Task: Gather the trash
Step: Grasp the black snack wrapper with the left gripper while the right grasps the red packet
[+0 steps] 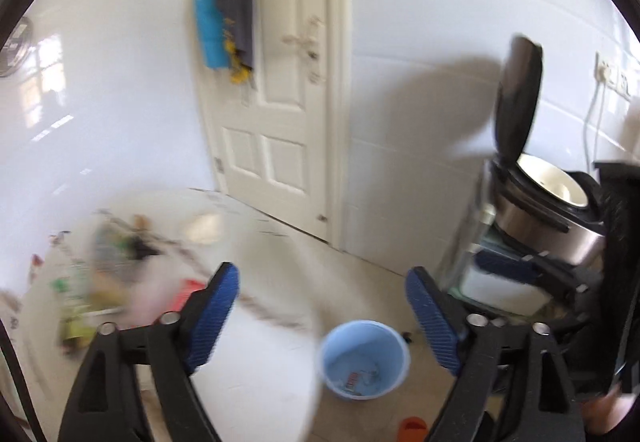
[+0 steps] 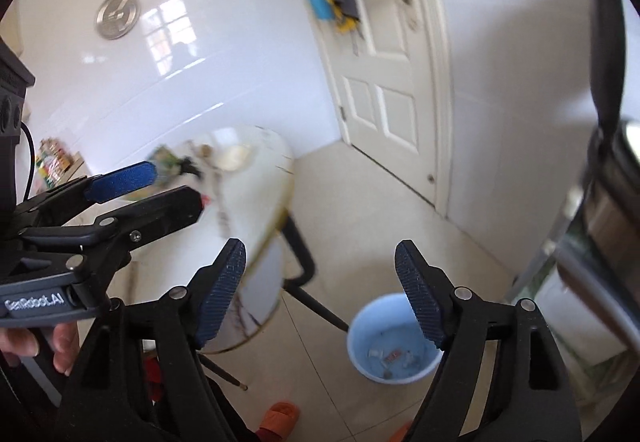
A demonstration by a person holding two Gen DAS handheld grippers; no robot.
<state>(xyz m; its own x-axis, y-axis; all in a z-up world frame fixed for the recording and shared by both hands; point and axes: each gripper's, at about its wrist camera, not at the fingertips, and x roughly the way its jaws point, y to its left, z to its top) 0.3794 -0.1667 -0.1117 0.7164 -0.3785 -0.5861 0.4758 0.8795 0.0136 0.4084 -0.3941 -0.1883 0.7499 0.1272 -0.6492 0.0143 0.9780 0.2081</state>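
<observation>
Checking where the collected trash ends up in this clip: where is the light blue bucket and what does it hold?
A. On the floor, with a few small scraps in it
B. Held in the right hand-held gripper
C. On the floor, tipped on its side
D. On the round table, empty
A: the light blue bucket stands upright on the tiled floor beside the round table, with small bits of litter at its bottom.

left gripper (image 1: 322, 316) open, blue bin (image 1: 365, 359) below
</observation>
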